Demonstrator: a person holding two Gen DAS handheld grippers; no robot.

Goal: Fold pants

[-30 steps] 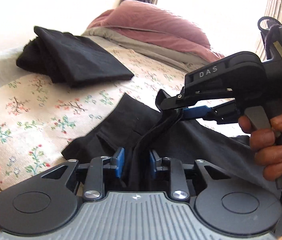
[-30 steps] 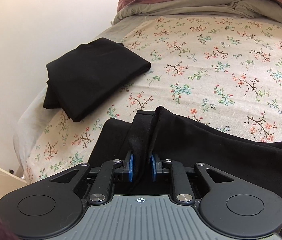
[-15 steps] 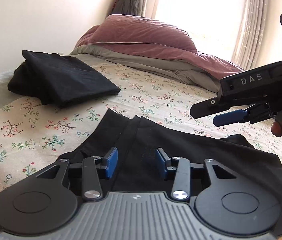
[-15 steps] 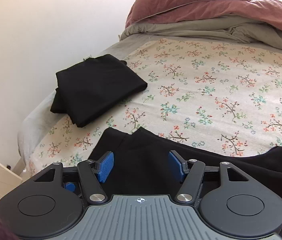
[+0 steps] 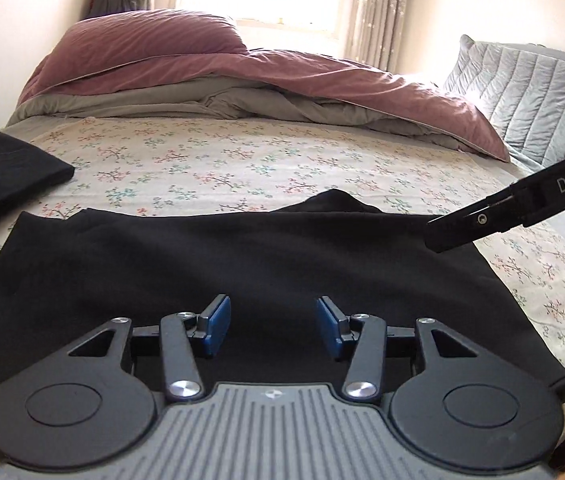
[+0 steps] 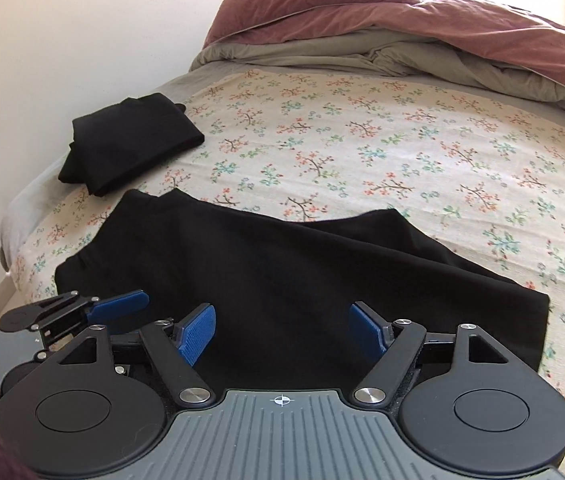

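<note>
The black pants (image 5: 266,256) lie flat, folded into a wide band, on the floral sheet (image 5: 218,160). My left gripper (image 5: 272,326) hovers over their near edge; its jaws are opening and nothing is between the blue pads. In the right wrist view the same pants (image 6: 282,264) stretch across the bed. My right gripper (image 6: 282,330) hangs above them, its jaws opening wide and empty. The right gripper's finger (image 5: 454,232) juts in from the right above the pants' far corner. A blue-padded finger (image 6: 118,306) of the left gripper shows at lower left.
A second black garment (image 6: 130,144), folded, lies near the bed's left edge by the wall. A maroon and grey duvet (image 5: 210,68) is bunched at the head. A quilted grey pillow (image 5: 522,92) sits at the far right. Floral sheet lies bare between pants and duvet.
Both grippers were shut on a bunched fold of the pants; both have let go, opened and drawn back. The pants now lie flat. The right gripper has moved off to the right.
</note>
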